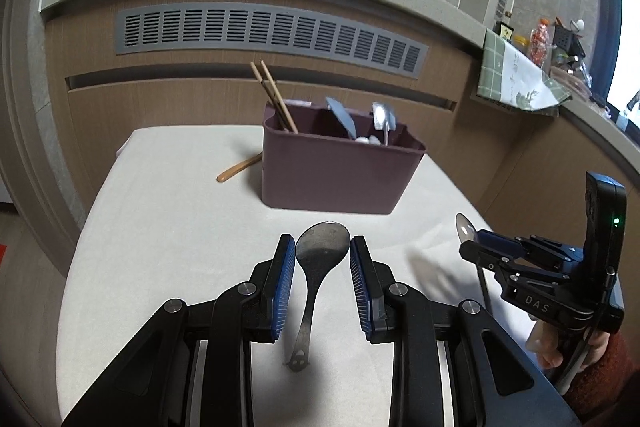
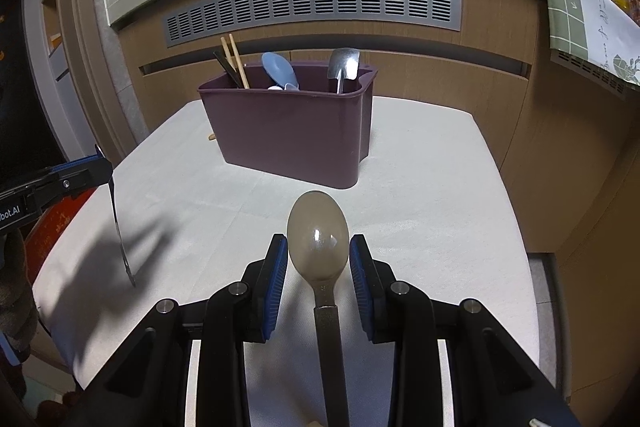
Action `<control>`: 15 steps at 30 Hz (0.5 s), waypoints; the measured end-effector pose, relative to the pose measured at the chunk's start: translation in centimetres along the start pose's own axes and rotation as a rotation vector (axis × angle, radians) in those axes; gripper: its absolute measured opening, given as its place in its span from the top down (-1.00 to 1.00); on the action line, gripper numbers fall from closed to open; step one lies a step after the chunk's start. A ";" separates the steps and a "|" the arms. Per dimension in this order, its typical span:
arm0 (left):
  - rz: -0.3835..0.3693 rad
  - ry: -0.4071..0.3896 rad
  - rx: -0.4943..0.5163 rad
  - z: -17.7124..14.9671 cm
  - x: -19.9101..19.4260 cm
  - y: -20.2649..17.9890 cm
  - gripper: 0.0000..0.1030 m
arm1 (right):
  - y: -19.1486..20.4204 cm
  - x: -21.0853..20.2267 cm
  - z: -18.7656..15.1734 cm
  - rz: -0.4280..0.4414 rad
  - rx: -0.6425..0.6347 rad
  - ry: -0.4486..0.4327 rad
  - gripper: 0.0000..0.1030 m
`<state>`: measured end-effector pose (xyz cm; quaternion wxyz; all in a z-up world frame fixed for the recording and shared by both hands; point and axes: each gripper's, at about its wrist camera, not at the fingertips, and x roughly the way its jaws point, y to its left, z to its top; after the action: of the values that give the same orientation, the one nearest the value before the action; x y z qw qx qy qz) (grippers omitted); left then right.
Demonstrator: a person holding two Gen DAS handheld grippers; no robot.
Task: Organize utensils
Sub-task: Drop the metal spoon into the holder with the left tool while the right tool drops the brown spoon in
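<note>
A purple utensil caddy [image 1: 336, 175] stands on the white-clothed table [image 1: 168, 227], also in the right wrist view [image 2: 292, 135]. It holds chopsticks [image 1: 276, 99], a blue spoon [image 2: 280, 69] and a metal spoon [image 2: 343, 67]. My left gripper [image 1: 322, 259] is shut on the bowl of a dark metal spoon [image 1: 320, 255], held above the table with its handle hanging down; from the right wrist view the spoon [image 2: 120, 219] hangs from it. My right gripper [image 2: 318, 255] is shut on the bowl of a silver spoon [image 2: 318, 239]; it shows at the right of the left wrist view [image 1: 466, 227].
A wooden utensil [image 1: 238, 169] lies on the table left of the caddy. Behind the table is a wood-panelled counter wall with a grey vent [image 1: 272, 35]. A green checked cloth [image 1: 516, 75] hangs off the counter at the right.
</note>
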<state>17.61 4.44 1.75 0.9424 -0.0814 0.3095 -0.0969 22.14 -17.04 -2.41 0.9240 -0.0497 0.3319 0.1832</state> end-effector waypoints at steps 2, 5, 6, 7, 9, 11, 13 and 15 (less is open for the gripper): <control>-0.009 -0.024 0.002 0.6 -0.5 -0.2 0.44 | 0.1 -0.3 0.5 0.002 -0.001 -0.015 0.44; -0.016 -0.094 0.016 2.9 -1.9 -0.6 0.44 | 0.0 -1.6 2.2 0.010 0.009 -0.088 0.45; -0.025 -0.124 0.020 4.2 -2.5 -0.7 0.44 | -0.1 -2.5 3.3 0.016 0.014 -0.130 0.45; -0.042 -0.161 0.022 5.8 -3.4 -0.9 0.44 | -0.1 -3.7 4.6 0.022 0.014 -0.178 0.45; -0.092 -0.230 0.029 9.2 -5.0 -1.2 0.44 | -0.1 -5.9 7.5 0.027 0.000 -0.269 0.46; -0.132 -0.292 0.022 12.6 -5.9 -1.4 0.44 | -0.1 -8.5 11.4 0.026 -0.019 -0.394 0.67; -0.156 -0.340 0.002 15.2 -5.5 -1.0 0.44 | -0.1 -9.5 14.8 0.022 -0.024 -0.474 0.98; -0.172 -0.354 -0.034 16.5 -4.3 -0.2 0.44 | -0.1 -9.1 17.1 0.028 -0.021 -0.500 0.97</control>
<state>24.05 6.76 17.34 0.9689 -0.1394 0.1323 -0.1558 25.89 -16.29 16.54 0.9742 -0.0076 0.0917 0.2060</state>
